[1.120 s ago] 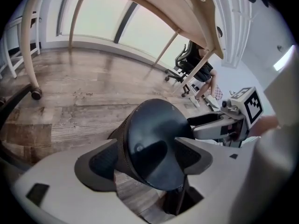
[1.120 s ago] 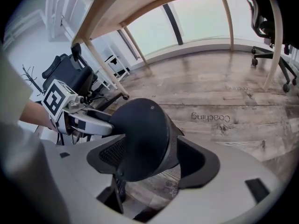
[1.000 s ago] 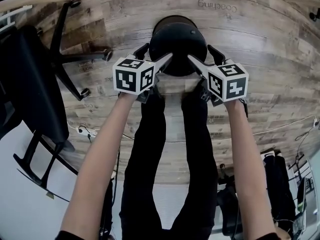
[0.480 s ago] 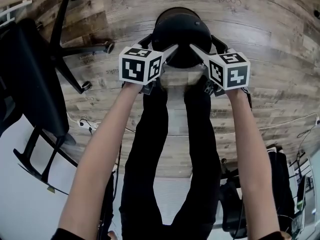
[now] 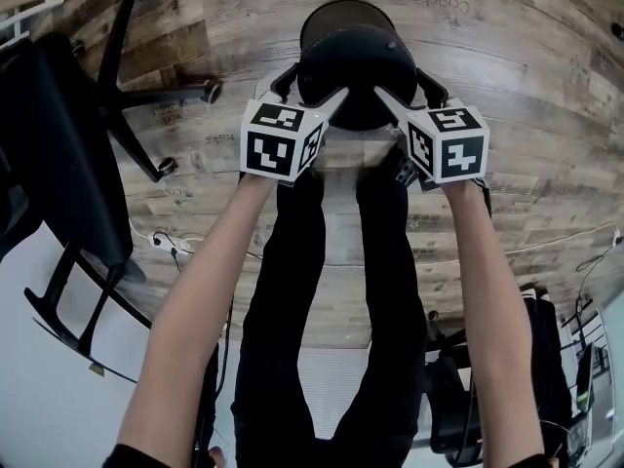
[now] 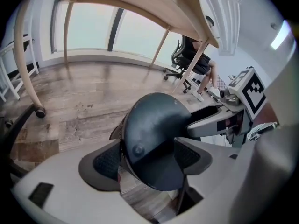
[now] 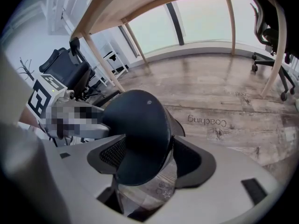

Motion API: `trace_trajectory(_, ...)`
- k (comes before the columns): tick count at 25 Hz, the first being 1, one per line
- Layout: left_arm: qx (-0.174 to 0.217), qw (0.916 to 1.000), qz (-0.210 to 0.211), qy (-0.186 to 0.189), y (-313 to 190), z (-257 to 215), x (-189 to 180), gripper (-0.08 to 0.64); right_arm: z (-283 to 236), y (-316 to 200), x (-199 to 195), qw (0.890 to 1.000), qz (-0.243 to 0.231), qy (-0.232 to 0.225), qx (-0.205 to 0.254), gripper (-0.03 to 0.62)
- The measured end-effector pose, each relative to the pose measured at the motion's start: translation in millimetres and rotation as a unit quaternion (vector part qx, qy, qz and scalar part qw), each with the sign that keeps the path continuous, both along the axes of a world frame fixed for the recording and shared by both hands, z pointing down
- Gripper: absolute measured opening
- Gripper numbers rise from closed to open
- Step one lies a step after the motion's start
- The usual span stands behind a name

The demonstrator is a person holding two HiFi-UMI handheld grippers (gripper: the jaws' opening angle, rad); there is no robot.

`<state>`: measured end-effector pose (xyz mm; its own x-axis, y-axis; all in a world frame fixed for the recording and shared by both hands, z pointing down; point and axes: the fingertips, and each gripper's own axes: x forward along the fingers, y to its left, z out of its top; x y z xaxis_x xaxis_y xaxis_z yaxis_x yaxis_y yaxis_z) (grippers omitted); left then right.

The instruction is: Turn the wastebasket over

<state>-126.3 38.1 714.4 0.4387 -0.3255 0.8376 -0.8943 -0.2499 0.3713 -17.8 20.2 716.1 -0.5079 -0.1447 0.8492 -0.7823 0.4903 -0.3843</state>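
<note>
– Wastebasket [image 5: 353, 66], black, round: location?
– Upper centre of the head view. Apparently lifted off the wood floor [image 5: 526, 115] and tipped, base toward the person, mouth away.
– Holders?
– Left gripper [image 5: 307, 91] and right gripper [image 5: 408, 91], one on each flank. Fingers [image 6: 106, 161] of both spread wide and clamped on the basket's lower body.
– Step?
– Mid-turn, by my reading: basket roughly on its side.
– Next?
– Probably both wrists roll together until the mouth faces the floor, with an even grip, then set it down.
</note>
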Motion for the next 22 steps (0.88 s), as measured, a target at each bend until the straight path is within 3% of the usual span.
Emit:
trace_trajectory(8,0.042,0.9974,0.048,-0.033,-33,-14,0,0.309,-14,-30,13,0.998,-0.017,0.020,0.053,0.268)
trace_trajectory(13,0.054,0.9957,0.060,-0.046,-36,-14,0,0.276,-12,-32,20,0.998,-0.022,0.031,0.059,0.247)
trace_trajectory(22,0.038,0.9989,0.026,0.004,-25,-14,0,0.286,-8,-12,21,1.000,-0.009,0.017,0.022,0.242)
